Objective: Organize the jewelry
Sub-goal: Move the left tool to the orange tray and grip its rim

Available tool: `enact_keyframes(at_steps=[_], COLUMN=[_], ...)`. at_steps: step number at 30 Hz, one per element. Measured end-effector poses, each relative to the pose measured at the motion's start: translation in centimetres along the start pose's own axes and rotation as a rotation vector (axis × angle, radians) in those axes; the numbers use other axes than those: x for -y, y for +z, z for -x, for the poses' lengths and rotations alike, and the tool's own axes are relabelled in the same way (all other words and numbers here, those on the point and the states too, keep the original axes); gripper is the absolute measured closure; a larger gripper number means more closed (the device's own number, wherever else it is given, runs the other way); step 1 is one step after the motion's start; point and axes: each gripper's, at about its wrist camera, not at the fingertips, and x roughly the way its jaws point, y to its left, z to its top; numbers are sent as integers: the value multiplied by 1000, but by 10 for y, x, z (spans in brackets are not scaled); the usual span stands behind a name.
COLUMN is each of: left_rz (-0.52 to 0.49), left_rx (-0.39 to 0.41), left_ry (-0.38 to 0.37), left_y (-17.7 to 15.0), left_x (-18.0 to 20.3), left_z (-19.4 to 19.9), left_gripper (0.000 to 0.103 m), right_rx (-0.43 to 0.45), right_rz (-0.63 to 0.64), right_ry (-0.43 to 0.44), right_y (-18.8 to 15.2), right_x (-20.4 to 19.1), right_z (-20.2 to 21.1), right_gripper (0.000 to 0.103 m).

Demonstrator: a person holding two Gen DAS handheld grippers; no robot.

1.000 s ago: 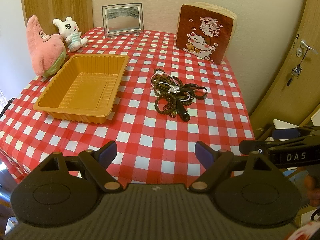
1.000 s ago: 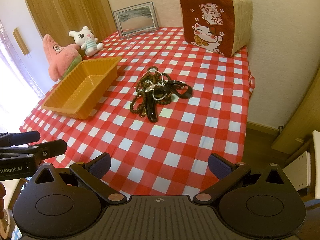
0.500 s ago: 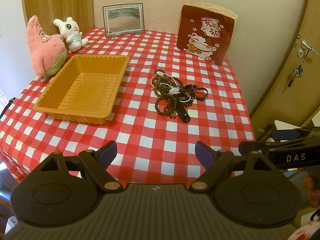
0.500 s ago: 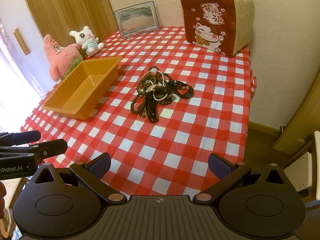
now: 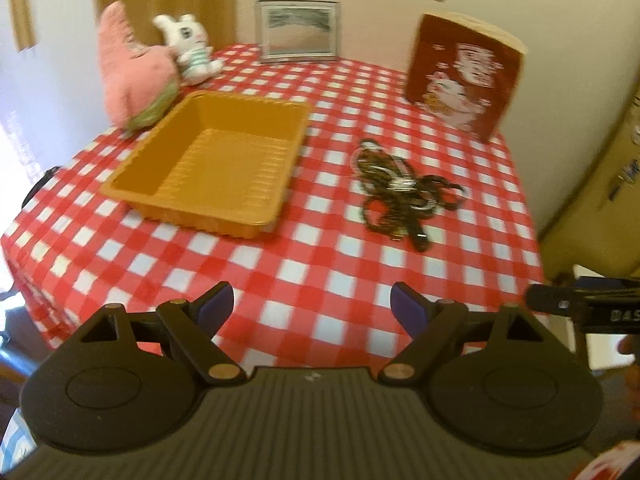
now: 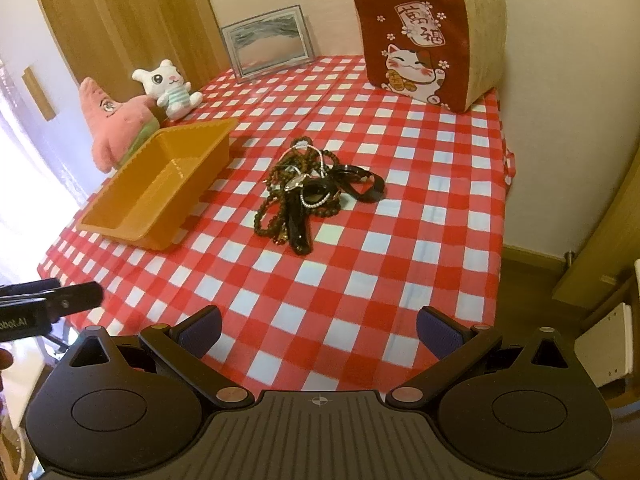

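A tangled pile of jewelry, with brown bead strands, a silver chain and black bands, lies mid-table on the red checked cloth; it also shows in the left wrist view. An empty orange tray sits left of the pile, also seen in the right wrist view. My left gripper is open and empty over the table's near edge. My right gripper is open and empty, well short of the pile.
A pink star plush and a white bunny plush sit behind the tray. A picture frame and a lucky-cat cushion stand at the back by the wall. The table's right edge drops to the floor.
The left gripper has swung left and forward, its view now blurred, with the tray more central. The right gripper has edged slightly forward. Both stay open; the jewelry has not moved.
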Motion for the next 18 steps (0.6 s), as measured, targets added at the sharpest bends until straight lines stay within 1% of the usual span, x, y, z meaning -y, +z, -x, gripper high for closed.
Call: enact_keyframes(at_steps=[2,6,8,13,18], left_rz=[28,96,123,186,245], left_rx=[-2,12,37,131,197], left_ry=[26,55,54,93,128], left_y=[-2,-3,-3,-3,2], left_x=[-13,-44,-60,-93,-124], left_z=[-4,-13,-16,-27,-45], left_gripper=[19,19,19,20,22], right_rx=[9,24,43,90,162], right_rz=[-5,-16,-22,-46,-104], right_ry=[4,3,6,1,38], right_y=[-1,2,5,13,22], right_x=[3,5,6,6,6], right_z=[-5,-18,-24,-37,-47], right_gripper=[0,0,0,0,0])
